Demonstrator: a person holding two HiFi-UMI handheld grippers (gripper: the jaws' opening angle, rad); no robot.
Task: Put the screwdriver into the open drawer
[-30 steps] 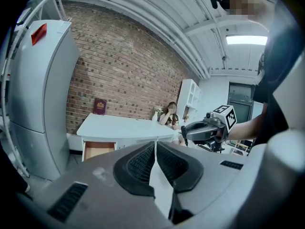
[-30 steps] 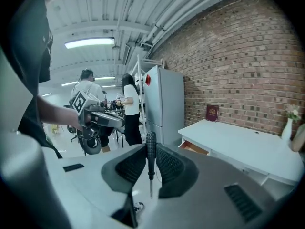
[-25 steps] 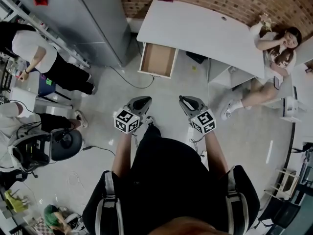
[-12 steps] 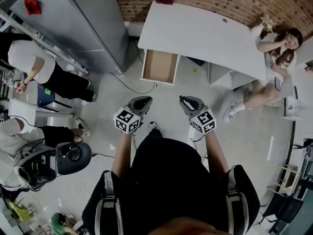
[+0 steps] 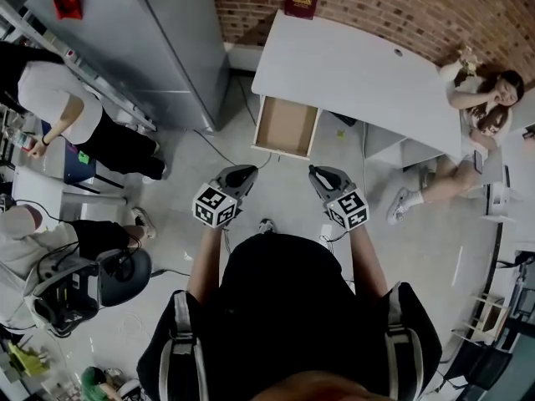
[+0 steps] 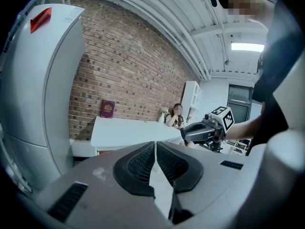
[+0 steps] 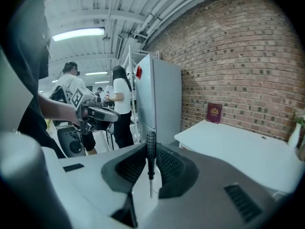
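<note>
The open drawer (image 5: 286,126), wood-lined and empty, sticks out of the left end of the white desk (image 5: 359,65), ahead of both grippers in the head view. My right gripper (image 5: 316,172) (image 7: 151,151) is shut on a small black screwdriver (image 7: 150,146). The screwdriver stands upright between the pads, with its handle up and its thin shaft pointing down. My left gripper (image 5: 245,170) (image 6: 155,145) is beside it at the same height, its pads together with nothing between them. Both are over bare floor, short of the drawer.
A tall grey cabinet (image 5: 142,40) stands left of the desk. A red book (image 5: 301,0) leans against the brick wall on the desk. A person sits at the desk's right end (image 5: 485,98). More people (image 5: 58,98) and a chair (image 5: 117,266) are at the left. A cable (image 5: 221,153) lies on the floor.
Both grippers have been carried forward together toward the desk. The drawer and desk now lie closer and further right in the head view. The right gripper's hold on the screwdriver looks the same.
</note>
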